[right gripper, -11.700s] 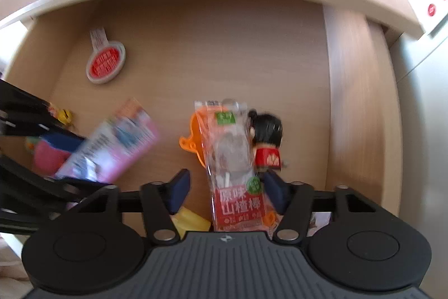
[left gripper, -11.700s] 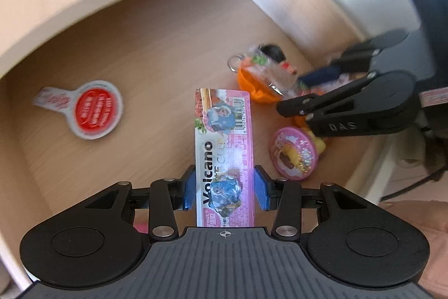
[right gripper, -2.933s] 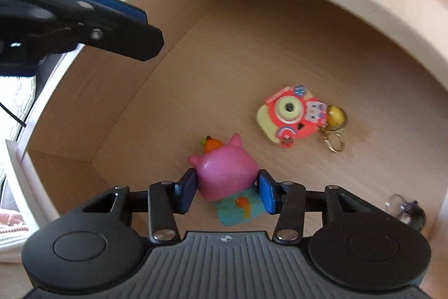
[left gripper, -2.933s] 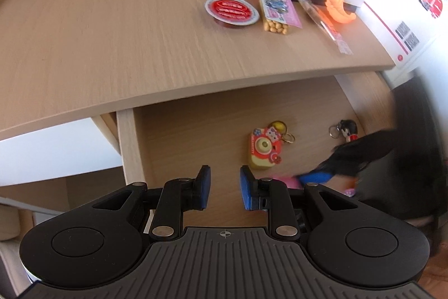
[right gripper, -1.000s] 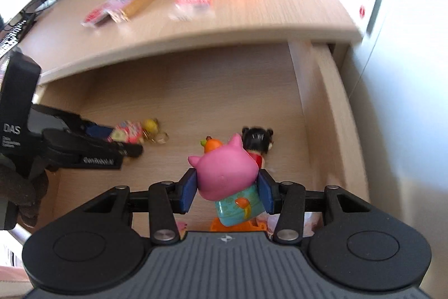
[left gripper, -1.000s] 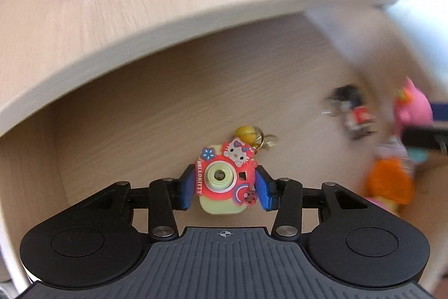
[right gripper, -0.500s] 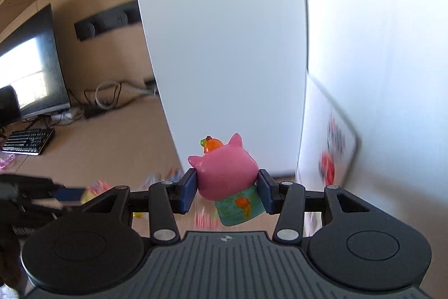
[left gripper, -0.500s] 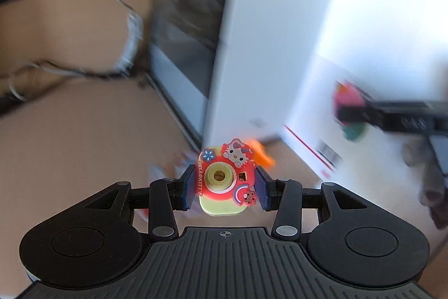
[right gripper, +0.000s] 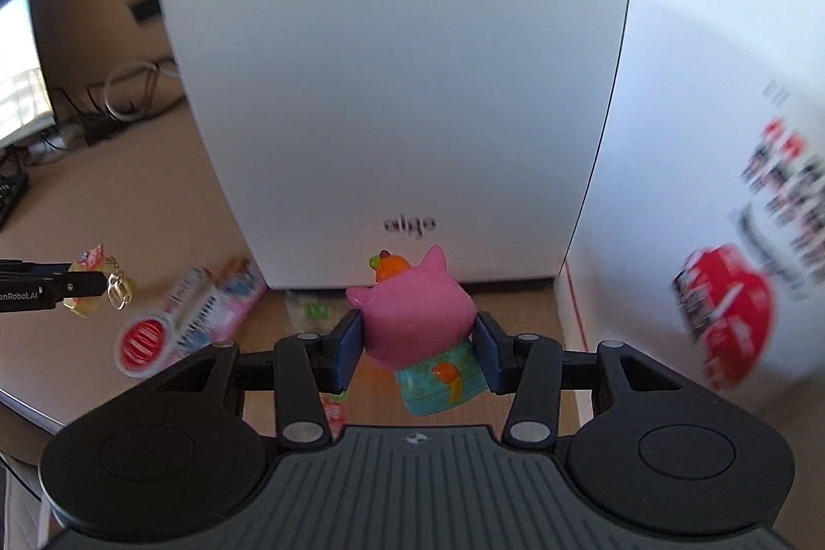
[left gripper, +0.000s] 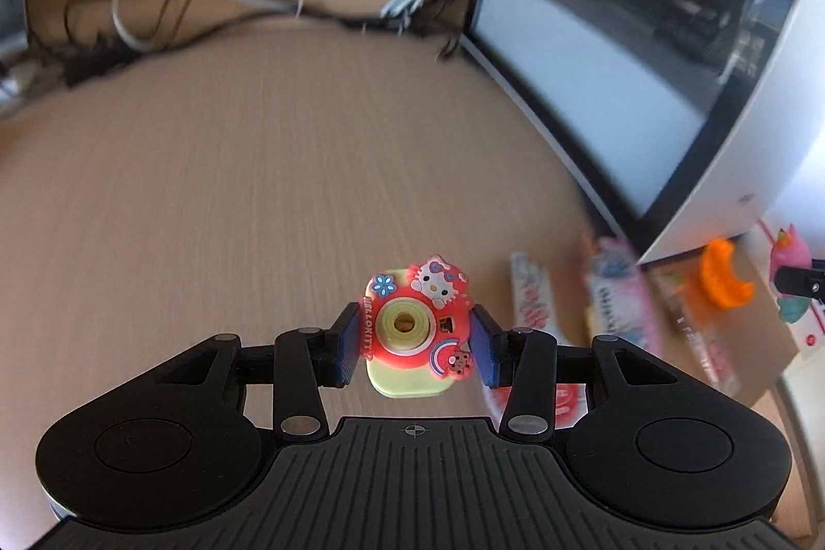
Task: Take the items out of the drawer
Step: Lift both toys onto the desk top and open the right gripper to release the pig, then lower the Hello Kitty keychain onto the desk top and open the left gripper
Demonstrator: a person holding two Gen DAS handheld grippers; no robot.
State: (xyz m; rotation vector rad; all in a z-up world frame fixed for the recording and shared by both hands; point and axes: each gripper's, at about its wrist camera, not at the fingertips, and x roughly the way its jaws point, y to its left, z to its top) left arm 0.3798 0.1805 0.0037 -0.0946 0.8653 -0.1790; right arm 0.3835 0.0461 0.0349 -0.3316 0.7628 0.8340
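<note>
Left gripper (left gripper: 415, 338) clamps toy camera (left gripper: 415, 333) over desk (left gripper: 258, 199), right gripper (right gripper: 417, 356) pinches pink figure (right gripper: 415, 323) near white tower (right gripper: 392, 60); rounded figure could slip loose if set down carelessly

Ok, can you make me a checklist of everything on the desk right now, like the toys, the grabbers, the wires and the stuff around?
Surface: wooden desk top, mostly bare on the left.
Job's things: toy camera and pink pig toy, both held above the desk.
Clutter: snack packets, round red-and-white tag, orange clip.
Grippers: left gripper shut on the toy camera; right gripper shut on the pink pig toy.
Cables: dark and white wires along the back edge.
Surroundings: white computer case, monitor.
</note>
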